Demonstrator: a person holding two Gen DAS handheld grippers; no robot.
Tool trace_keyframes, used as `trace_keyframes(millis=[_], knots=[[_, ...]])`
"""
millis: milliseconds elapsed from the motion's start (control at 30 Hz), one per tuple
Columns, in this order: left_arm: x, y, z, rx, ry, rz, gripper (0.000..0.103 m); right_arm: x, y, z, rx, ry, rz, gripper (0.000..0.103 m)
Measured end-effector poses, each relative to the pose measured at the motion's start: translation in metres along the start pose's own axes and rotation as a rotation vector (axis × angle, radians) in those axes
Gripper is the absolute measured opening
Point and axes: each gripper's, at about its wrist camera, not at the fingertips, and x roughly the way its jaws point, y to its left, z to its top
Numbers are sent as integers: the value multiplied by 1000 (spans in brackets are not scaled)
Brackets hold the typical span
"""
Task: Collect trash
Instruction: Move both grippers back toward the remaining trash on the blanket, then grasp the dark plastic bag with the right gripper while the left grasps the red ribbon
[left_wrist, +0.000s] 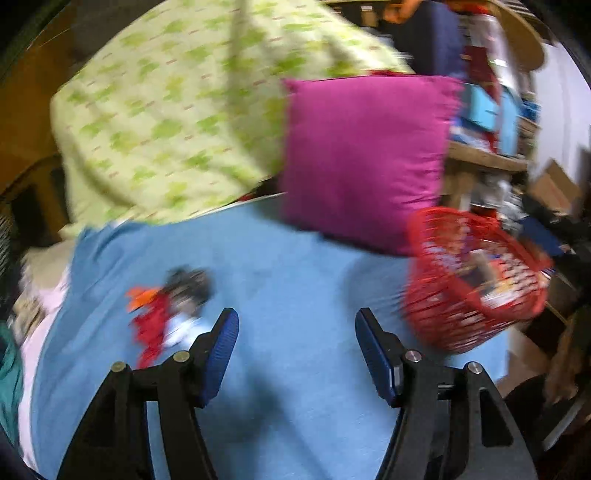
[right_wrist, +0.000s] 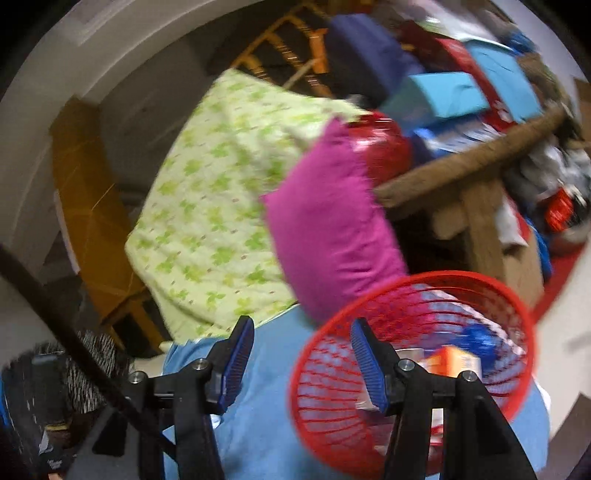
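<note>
While both claws stand apart and hold nothing, the left gripper (left_wrist: 297, 332) is over the blue sheet (left_wrist: 280, 266). Crumpled wrappers (left_wrist: 166, 310) lie at its ten o'clock — the red basket (left_wrist: 476, 291) at two o'clock. The right gripper (right_wrist: 302, 345) has this basket, with trash inside, just at three o'clock.

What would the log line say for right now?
left gripper: open, empty | right gripper: open, empty | red basket: on blue sheet, holds trash | wrappers: still on sheet
</note>
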Motion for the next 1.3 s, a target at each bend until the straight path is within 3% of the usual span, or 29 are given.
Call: trace_keyframes(millis=[267,467,700,833,1100,1300], knots=[[-13,138,-53,-220,58,229,66,39,70,-34,-119,124,105,59],[-11,190,-75,-312,75,315,66,78,106,-62,-166,254,136,59],[10,215,-79,-315,86,318,66,146,123,-99,-119,510,153,59],[29,226,-73,-341,79,296,66,180,126,-115,-64,604,162,59],[73,239,-64,-405,74,228,66,243,147,-135,-30,692,203,59],[110,237,-47,-385,72,147,66,304,157,-141,50,710,224,59]])
